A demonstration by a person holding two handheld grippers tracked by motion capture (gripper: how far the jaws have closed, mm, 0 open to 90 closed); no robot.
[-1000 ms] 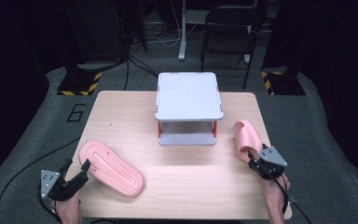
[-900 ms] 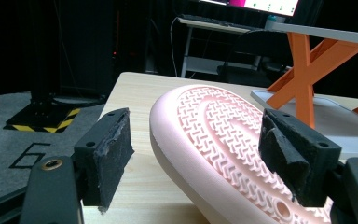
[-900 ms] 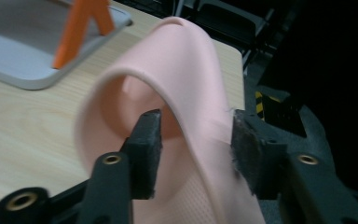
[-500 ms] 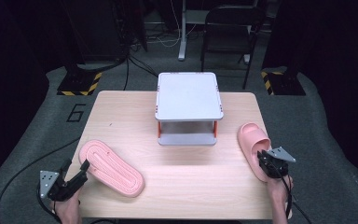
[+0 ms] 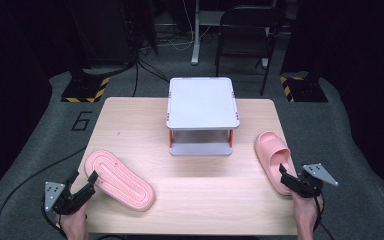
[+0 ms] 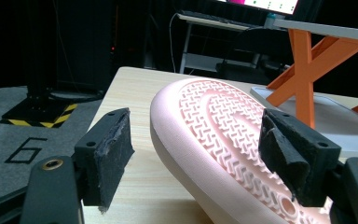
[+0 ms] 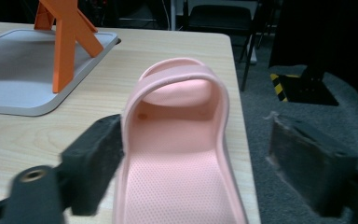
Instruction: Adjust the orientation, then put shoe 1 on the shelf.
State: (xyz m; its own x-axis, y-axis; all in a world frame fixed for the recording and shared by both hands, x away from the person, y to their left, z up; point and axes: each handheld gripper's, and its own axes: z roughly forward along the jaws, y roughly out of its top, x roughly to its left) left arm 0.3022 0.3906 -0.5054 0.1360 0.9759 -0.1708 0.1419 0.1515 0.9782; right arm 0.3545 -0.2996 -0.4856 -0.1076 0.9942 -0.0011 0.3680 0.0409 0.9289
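Working view by view.

High view: two pink slippers on a light wood table point(image 5: 130, 120), a small white two-tier rack point(image 5: 201, 102) on orange legs standing between and beyond them. Right gripper point(image 5: 286, 178) sits at the heel end of the upright slipper point(image 5: 272, 160), which runs straight ahead of the jaws, long axis in line with them, toe strap at the far end. Left gripper point(image 5: 87, 181) is at the near end of the overturned slipper point(image 5: 120, 179), sole up; that one angles off ahead and across from the jaws. Each hand is nearer its own slipper; the rack is well beyond both.

Left gripper view: jaws released, foam pads point(image 6: 114, 149) either side of the sole edge. One pad stands clear; the other is just beside the rim, contact unclear. Sole is moulded foam with herringbone tread point(image 6: 223, 121).

Right gripper view: jaws have just been opening and stand wide, heel of the slipper between them, not gripped. One pad point(image 7: 98, 158) is near or against the sidewall, the other well clear. Footbed point(image 7: 177, 186) is finely dimpled, the strap a smooth arch.

Judgement: next grasp on the right needs the jaws closing across the heel width.
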